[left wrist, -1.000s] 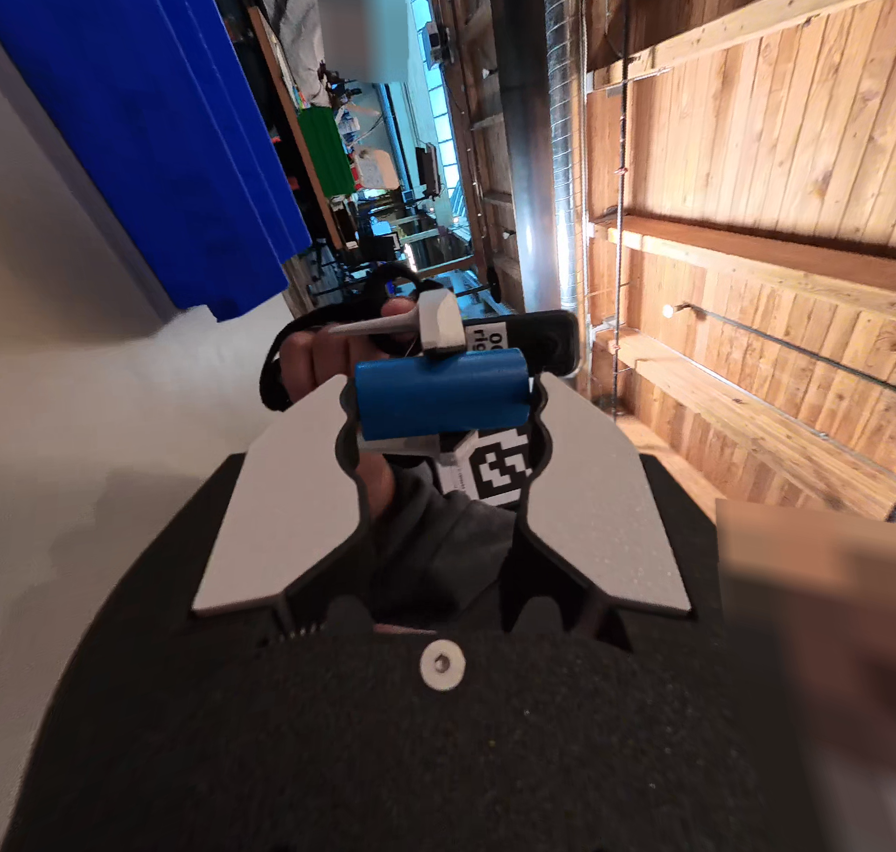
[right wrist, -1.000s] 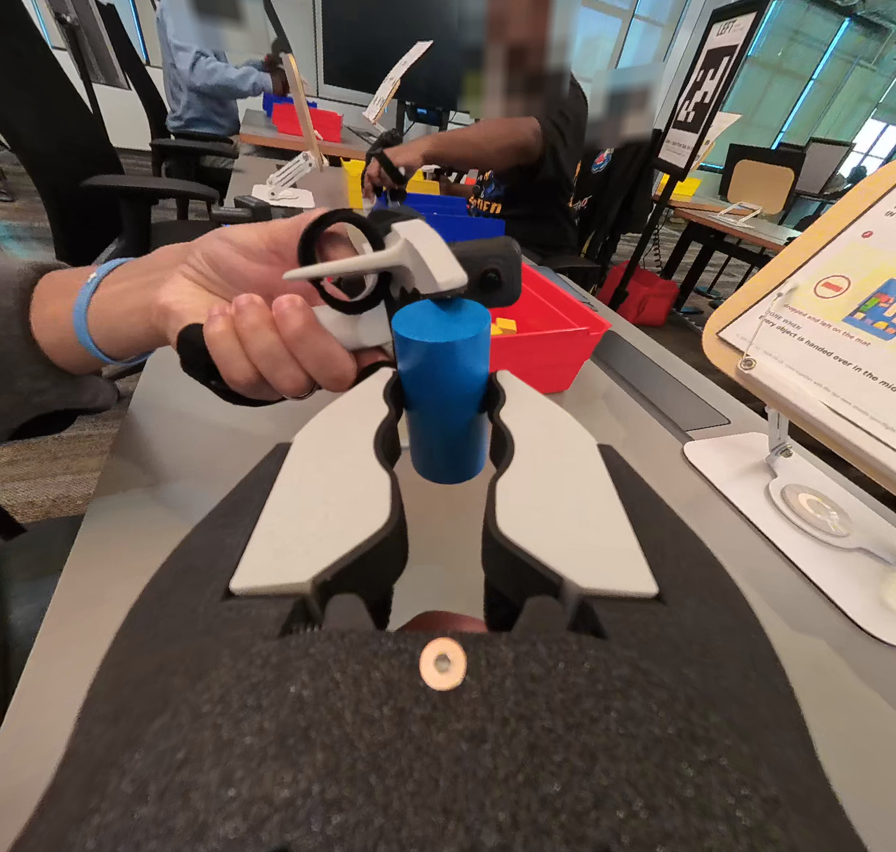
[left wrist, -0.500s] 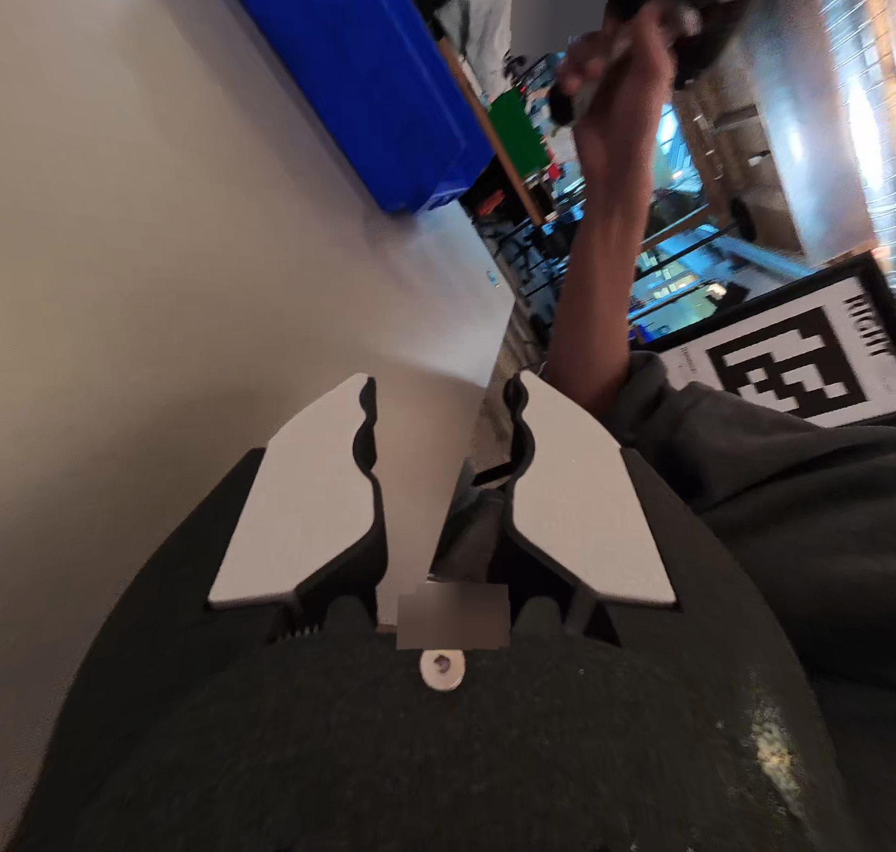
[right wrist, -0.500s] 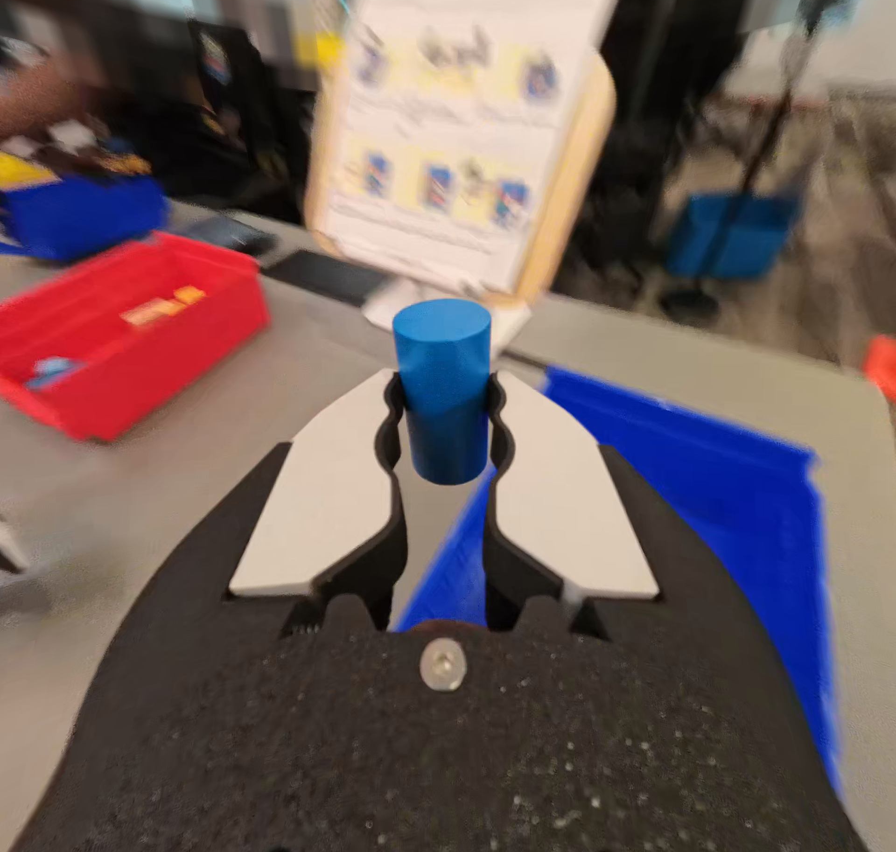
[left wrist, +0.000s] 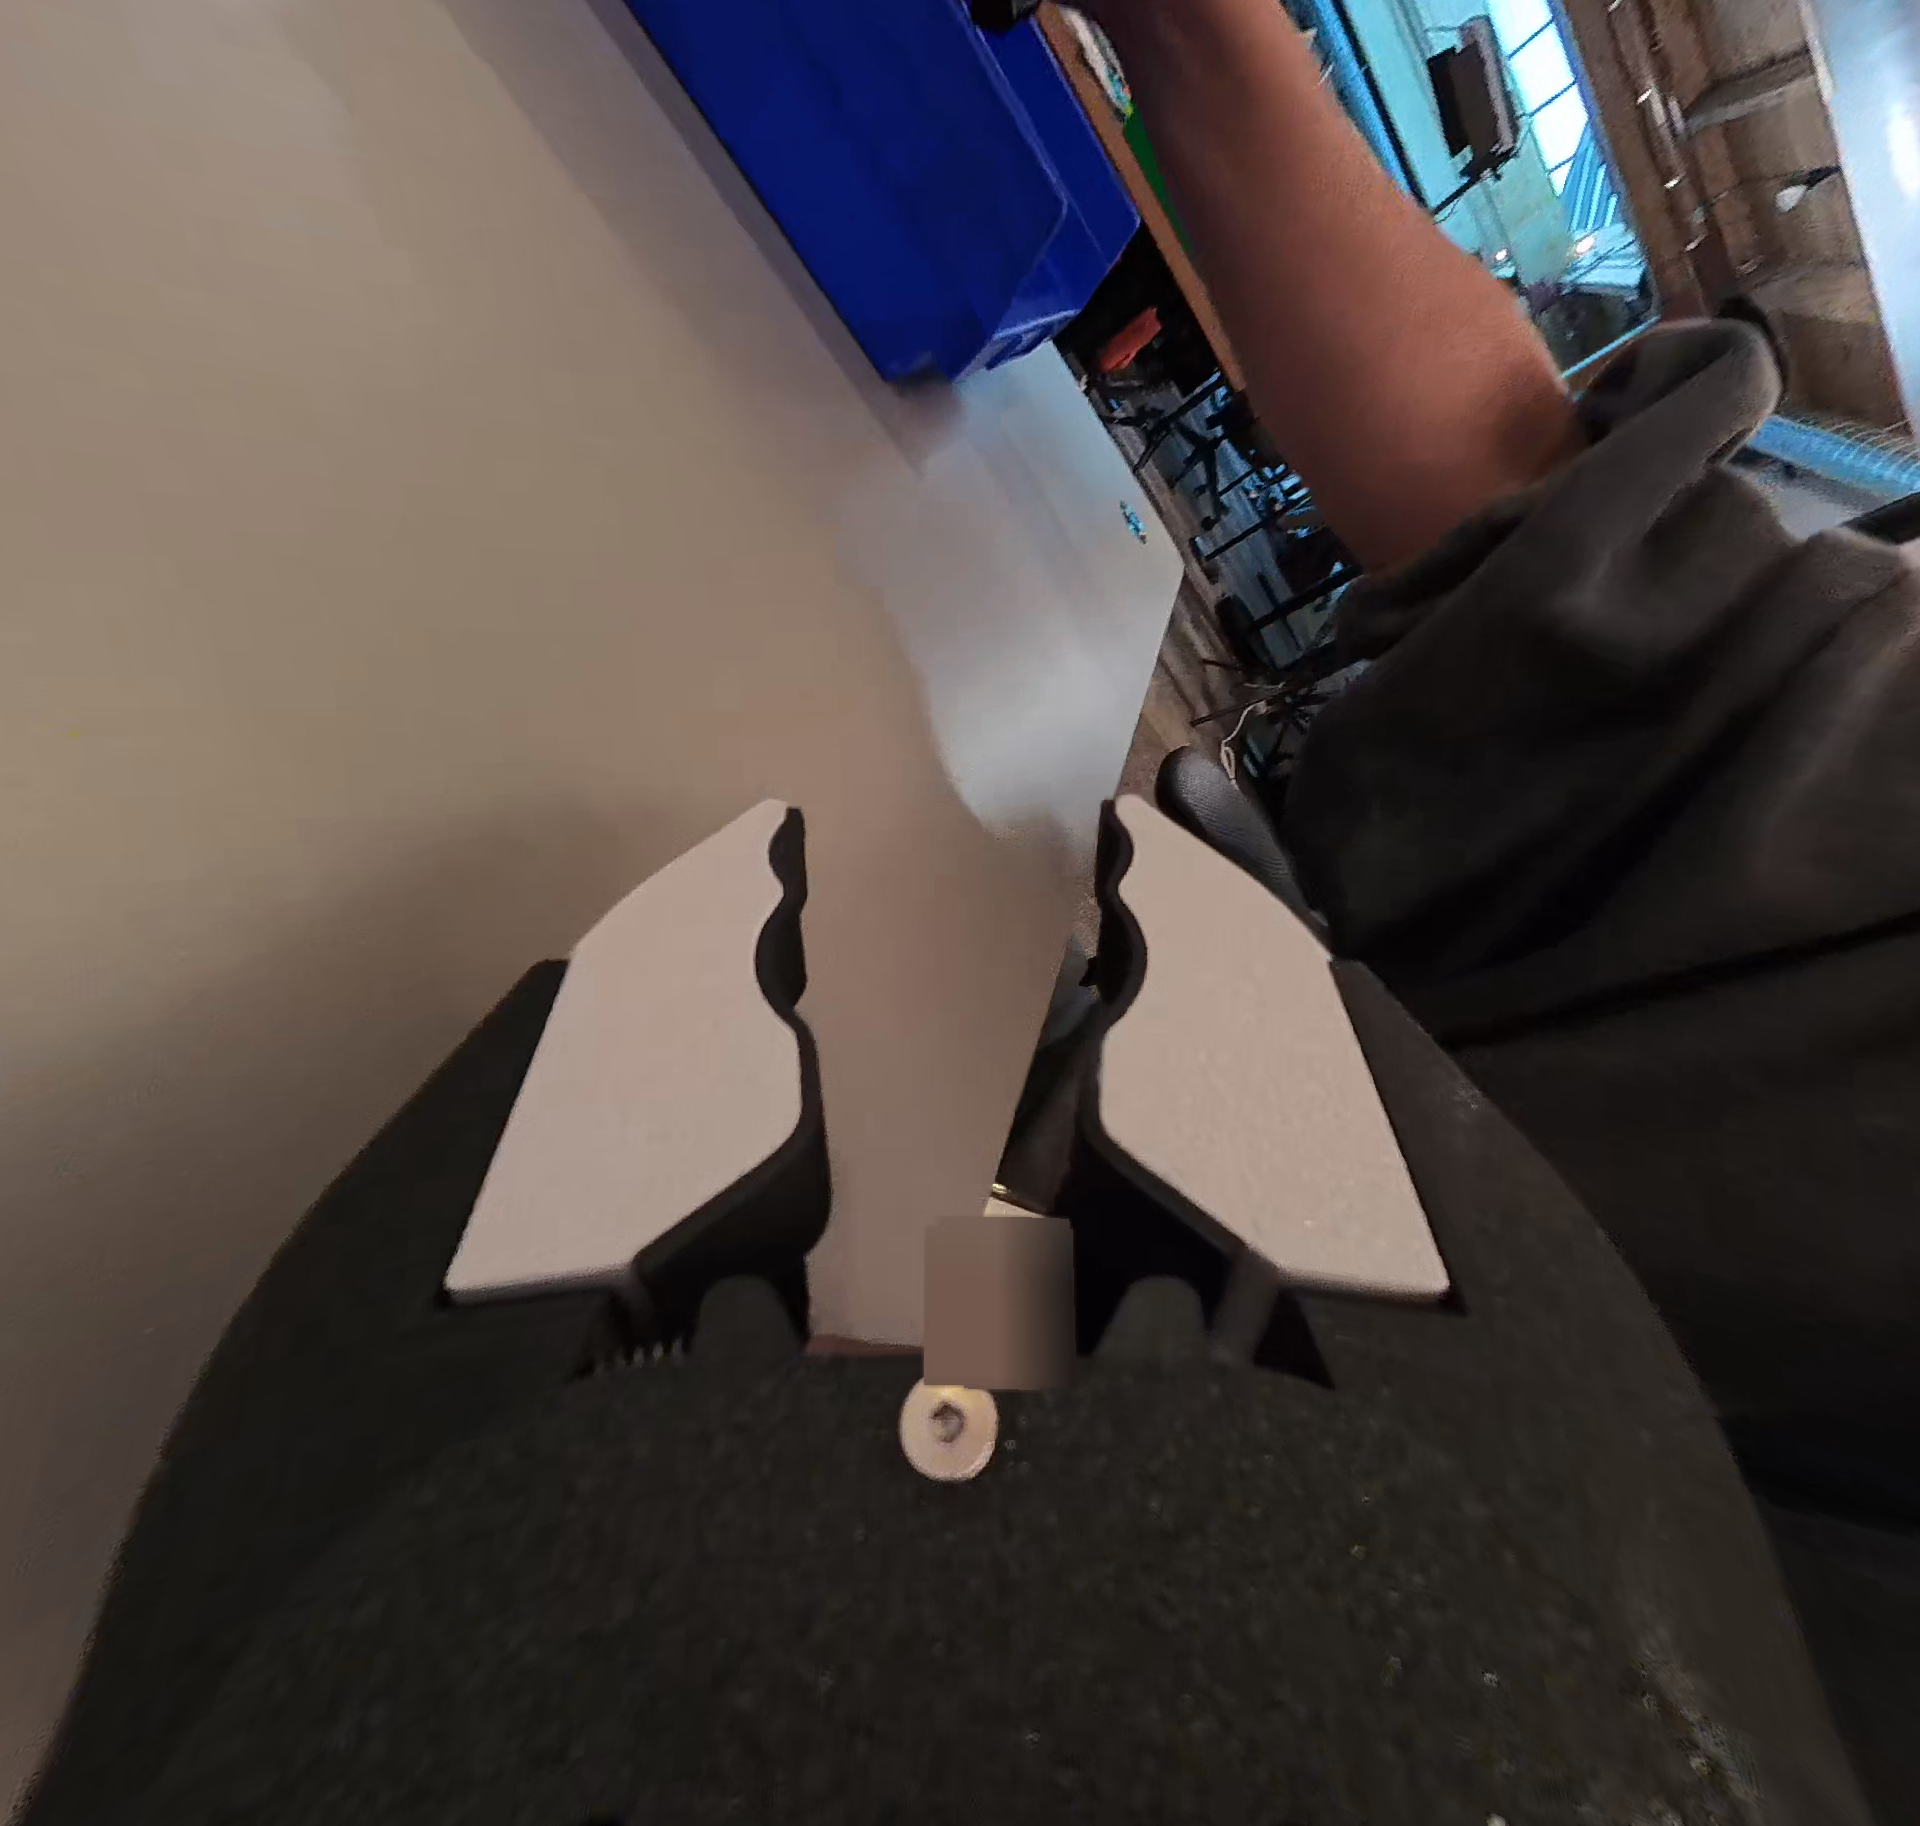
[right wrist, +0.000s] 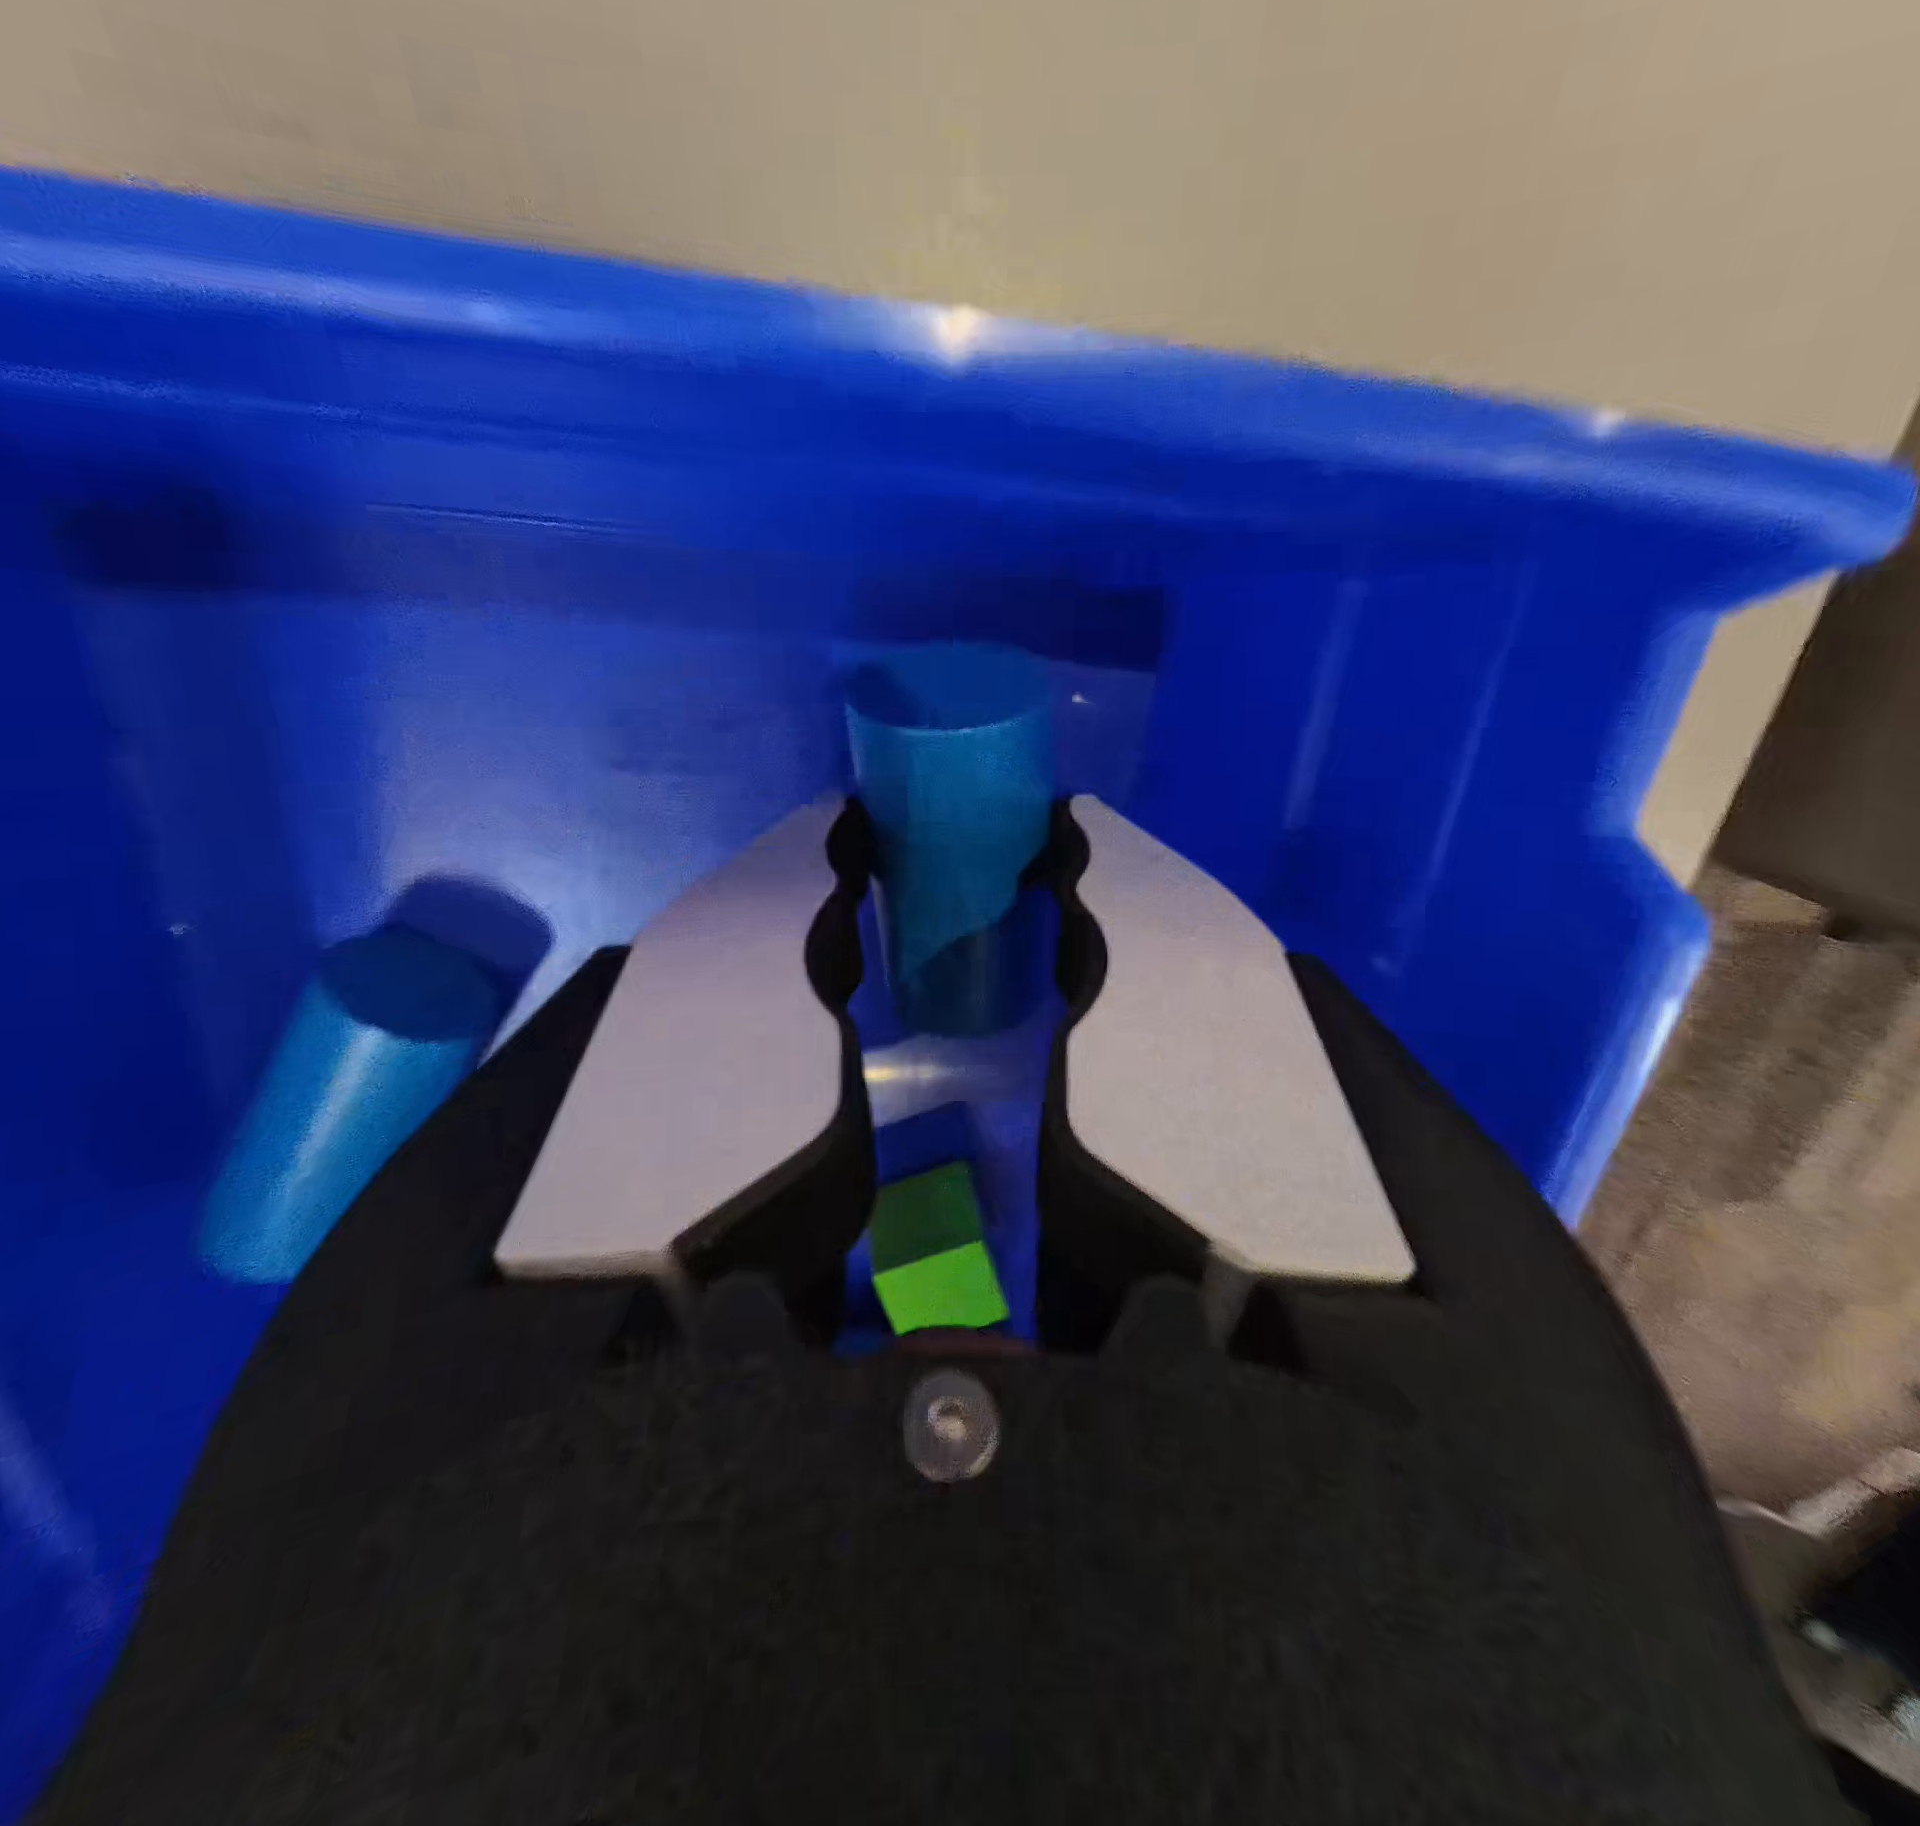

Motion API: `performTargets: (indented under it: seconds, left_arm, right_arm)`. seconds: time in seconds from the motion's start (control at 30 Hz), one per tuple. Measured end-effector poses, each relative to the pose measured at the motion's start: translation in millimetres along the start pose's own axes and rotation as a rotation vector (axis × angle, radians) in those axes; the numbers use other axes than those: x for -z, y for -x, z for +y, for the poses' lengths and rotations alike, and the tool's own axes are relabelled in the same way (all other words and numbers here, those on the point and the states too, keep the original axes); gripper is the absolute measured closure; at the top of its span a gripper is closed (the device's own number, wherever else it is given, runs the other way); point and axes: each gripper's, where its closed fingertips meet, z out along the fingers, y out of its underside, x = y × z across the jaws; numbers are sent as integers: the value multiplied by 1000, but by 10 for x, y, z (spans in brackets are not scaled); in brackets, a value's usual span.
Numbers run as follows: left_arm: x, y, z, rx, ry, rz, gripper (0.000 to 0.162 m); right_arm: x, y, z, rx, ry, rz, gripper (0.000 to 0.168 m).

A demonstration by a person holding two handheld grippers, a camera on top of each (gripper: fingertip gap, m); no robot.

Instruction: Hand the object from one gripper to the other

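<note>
Right wrist view: the right gripper (right wrist: pixel 951 831) is tipped down over the inside of a blue bin (right wrist: pixel 1351 488). Its two grey fingers (right wrist: pixel 1195 1049) are clamped on a blue cylinder (right wrist: pixel 951 789), one on each side of its upper part. The cylinder stands roughly upright between the tips, top face toward the far wall of the bin, lower part in shadow. Cannot tell whether its bottom end touches the bin floor.

A second blue cylinder (right wrist: pixel 343 1090) lies tilted in the bin to the left, partly hidden behind the left finger's black housing, well apart from the held one. A small green block (right wrist: pixel 935 1257) sits on the bin floor, seen in the gap between the fingers near their base. The view is blurred.

Beyond the bin's far rim: pale grey table top (right wrist: pixel 1039 62). To the right of the bin, past its corner, a patch of mottled floor.

Left wrist view: the left gripper (left wrist: pixel 951 841) holds nothing. Fingers (left wrist: pixel 665 1070) stand apart with bare table surface (left wrist: pixel 364 426) showing through the gap. The camera is rolled, so the table runs up the left side of the frame.

The blue bin (left wrist: pixel 883 135) sits at the far end of the table, upper centre. A bare forearm (left wrist: pixel 1351 249) reaches toward the bin from the right, coming out of a dark grey sleeve (left wrist: pixel 1610 737). The right gripper itself is cut off at the top edge of this view.
</note>
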Motion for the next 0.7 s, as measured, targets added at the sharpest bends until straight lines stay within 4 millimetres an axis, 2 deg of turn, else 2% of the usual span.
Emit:
performTargets:
  seconds: [0.17,0.4,0.47,0.5,0.57,0.63,0.7]
  left_arm:
    - [18,8,-9,13,2,11,109]
    - [15,-34,7,16,15,28,109]
    - [14,-36,16,3,21,17,109]
    - [18,-49,11,-5,19,15,109]
    - [30,-63,0,-20,15,6,109]
    - [47,-45,-2,-42,13,-18,109]
    - [76,-11,-14,-65,6,-50,109]
  right_arm:
    - [-126,-26,-28,66,55,136,133]
    - [-132,-22,-85,31,13,137,134]
    - [-91,-46,-79,43,4,152,115]
    - [-20,-40,-81,56,-13,157,109]
    - [260,8,-121,82,-114,157,113]
    - [703,95,-118,101,-268,150,113]
    - [1215,307,19,136,-463,104,115]
